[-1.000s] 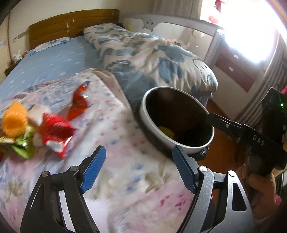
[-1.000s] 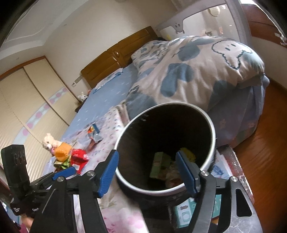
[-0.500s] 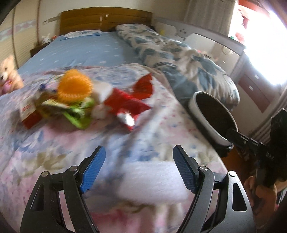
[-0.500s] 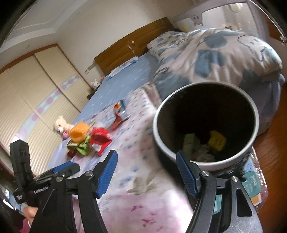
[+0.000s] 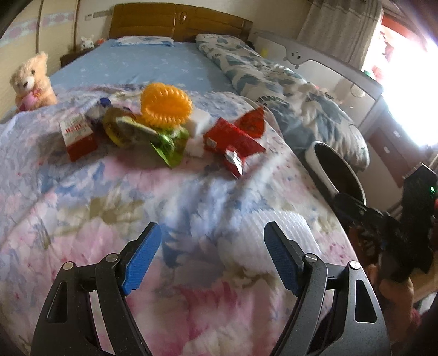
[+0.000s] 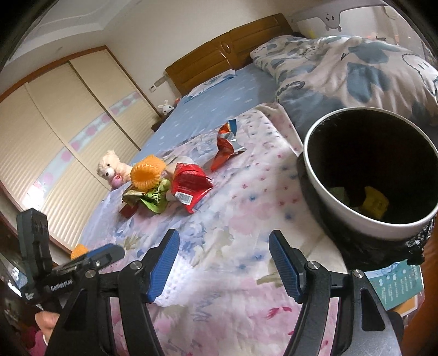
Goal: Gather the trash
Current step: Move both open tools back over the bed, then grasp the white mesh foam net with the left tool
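A pile of trash lies on the flowered bedspread: a red wrapper [image 5: 232,142] [image 6: 191,186], a green wrapper [image 5: 169,142] [image 6: 153,197], an orange ring-shaped net [image 5: 165,105] [image 6: 147,172], a small red-and-white box [image 5: 78,135], and a crumpled red foil wrapper [image 6: 224,148]. A white-rimmed bin [image 6: 369,175] [image 5: 336,169] with a black liner stands beside the bed, with scraps inside. My left gripper [image 5: 212,252] is open and empty, above the bedspread short of the pile. My right gripper [image 6: 224,263] is open and empty, left of the bin.
A teddy bear [image 5: 30,79] [image 6: 112,167] sits at the bed's left edge. A blue-patterned duvet [image 5: 287,90] is heaped on the right side. A wooden headboard [image 5: 178,22] and a wardrobe [image 6: 54,131] stand behind. A teal box [image 6: 397,284] lies under the bin.
Both grippers have swung left, away from the bin and toward the trash pile. The pile is now centred ahead of the left gripper. Both stay open.
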`<state>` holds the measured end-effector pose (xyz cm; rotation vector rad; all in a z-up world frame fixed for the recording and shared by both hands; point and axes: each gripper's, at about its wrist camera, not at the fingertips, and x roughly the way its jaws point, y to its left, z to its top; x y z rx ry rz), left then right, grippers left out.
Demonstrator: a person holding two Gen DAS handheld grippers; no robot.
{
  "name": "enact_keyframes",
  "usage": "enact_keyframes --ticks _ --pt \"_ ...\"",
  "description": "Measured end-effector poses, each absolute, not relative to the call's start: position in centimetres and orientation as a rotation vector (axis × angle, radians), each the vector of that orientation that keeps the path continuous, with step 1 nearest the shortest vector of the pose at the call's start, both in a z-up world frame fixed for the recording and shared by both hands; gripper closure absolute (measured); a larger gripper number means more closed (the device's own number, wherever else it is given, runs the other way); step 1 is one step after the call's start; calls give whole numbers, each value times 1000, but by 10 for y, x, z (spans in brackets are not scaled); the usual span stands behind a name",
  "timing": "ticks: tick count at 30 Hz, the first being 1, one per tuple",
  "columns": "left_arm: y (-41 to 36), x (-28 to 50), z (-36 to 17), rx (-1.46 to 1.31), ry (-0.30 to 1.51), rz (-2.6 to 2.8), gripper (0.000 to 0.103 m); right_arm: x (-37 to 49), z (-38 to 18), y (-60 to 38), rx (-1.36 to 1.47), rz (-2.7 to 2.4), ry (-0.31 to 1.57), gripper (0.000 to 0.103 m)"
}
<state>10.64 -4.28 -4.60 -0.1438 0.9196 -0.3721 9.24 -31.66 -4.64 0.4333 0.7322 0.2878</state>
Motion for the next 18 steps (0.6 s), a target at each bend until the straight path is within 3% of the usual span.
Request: enact_keyframes --ticks 11,13,14,18 --pt "-87 94 -63 -107 947 -498 24 96 -43 -321 431 266 718 33" --pt "-93 95 -66 -102 947 -522 41 98 -43 -320 433 269 719 33" --pt "-95 95 -68 -100 954 -538 59 98 -43 -320 431 270 719 33" --pt "-97 91 -66 -67 935 -539 86 104 -45 -314 427 282 724 33"
